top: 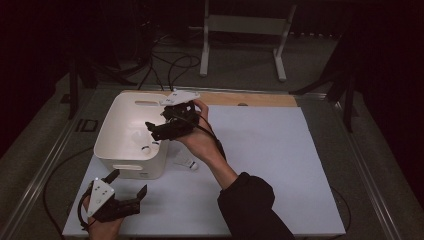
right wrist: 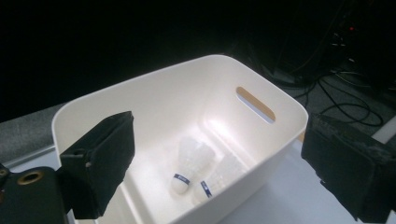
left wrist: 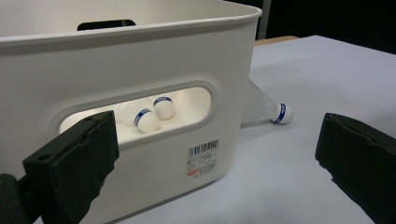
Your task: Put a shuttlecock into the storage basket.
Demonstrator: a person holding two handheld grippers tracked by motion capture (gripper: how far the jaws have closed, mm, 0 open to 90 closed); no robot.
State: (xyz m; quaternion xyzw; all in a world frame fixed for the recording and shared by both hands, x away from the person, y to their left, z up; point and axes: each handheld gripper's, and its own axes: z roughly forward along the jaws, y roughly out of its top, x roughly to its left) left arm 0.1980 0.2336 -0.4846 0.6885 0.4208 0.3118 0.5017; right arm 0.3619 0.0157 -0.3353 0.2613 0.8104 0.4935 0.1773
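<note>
A white plastic bin [top: 131, 169] with handle slots stands on the left part of the table. Two white shuttlecocks with blue bands [right wrist: 189, 163] [right wrist: 217, 179] lie on its floor, and they show through the handle slot [left wrist: 147, 121]. A third shuttlecock [top: 186, 162] lies on the mat against the bin's right corner [left wrist: 275, 113]. My right gripper [top: 152, 131] hangs over the bin's right side, open, with nothing between its jaws [right wrist: 224, 168]. My left gripper [top: 127, 184] sits low in front of the bin, open and empty, facing the bin's near wall [left wrist: 140, 60].
A pale mat [top: 270, 150] covers the table, with a wooden strip [top: 260, 99] along its far edge. Metal rails run down both sides. Beyond the table, black cables [top: 170, 65] lie on the floor by a white stand's legs [top: 280, 60].
</note>
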